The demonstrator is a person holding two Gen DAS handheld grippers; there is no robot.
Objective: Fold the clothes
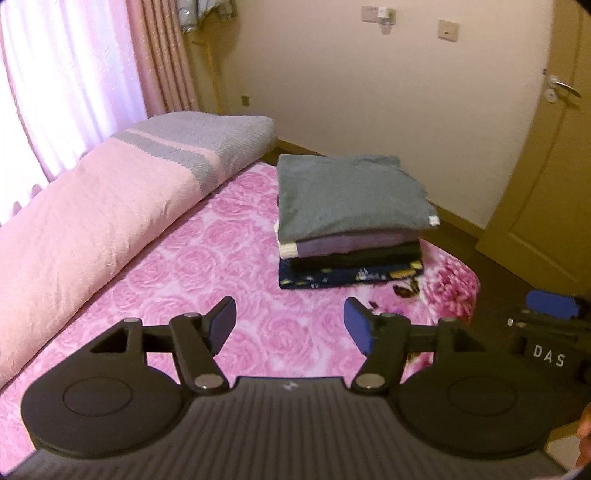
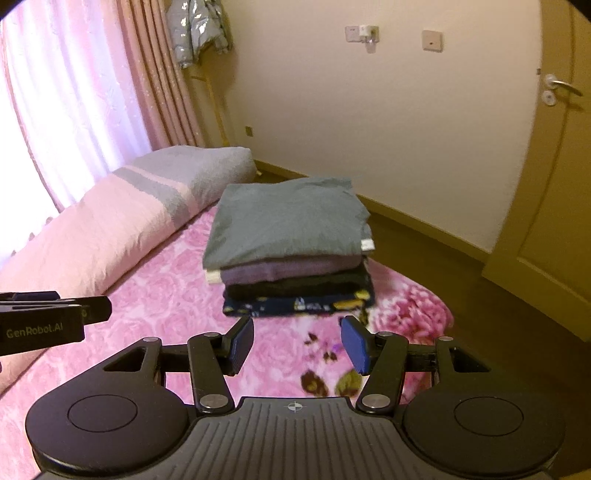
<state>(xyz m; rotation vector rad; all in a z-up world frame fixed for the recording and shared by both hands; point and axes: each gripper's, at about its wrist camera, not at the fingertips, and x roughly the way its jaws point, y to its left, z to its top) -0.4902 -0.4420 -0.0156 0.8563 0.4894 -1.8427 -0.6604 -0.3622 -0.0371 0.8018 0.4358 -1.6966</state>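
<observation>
A stack of folded clothes [image 1: 351, 221] sits on the pink rose-patterned bed [image 1: 229, 258], near its far corner: a grey-green garment [image 1: 347, 192] on top, then purple, black and a dark floral one at the bottom. The stack also shows in the right wrist view [image 2: 291, 251]. My left gripper [image 1: 290, 328] is open and empty, hovering over the bed short of the stack. My right gripper [image 2: 297, 343] is open and empty, just in front of the stack's near edge. Each gripper shows at the edge of the other's view.
A rolled pink and grey quilt [image 1: 110, 206] lies along the bed's left side by the pink curtains [image 1: 74, 74]. The bed edge drops to a brown floor [image 1: 461, 229] on the right. A door [image 1: 546, 166] stands at the right, and a jacket [image 2: 199, 29] hangs by the curtain.
</observation>
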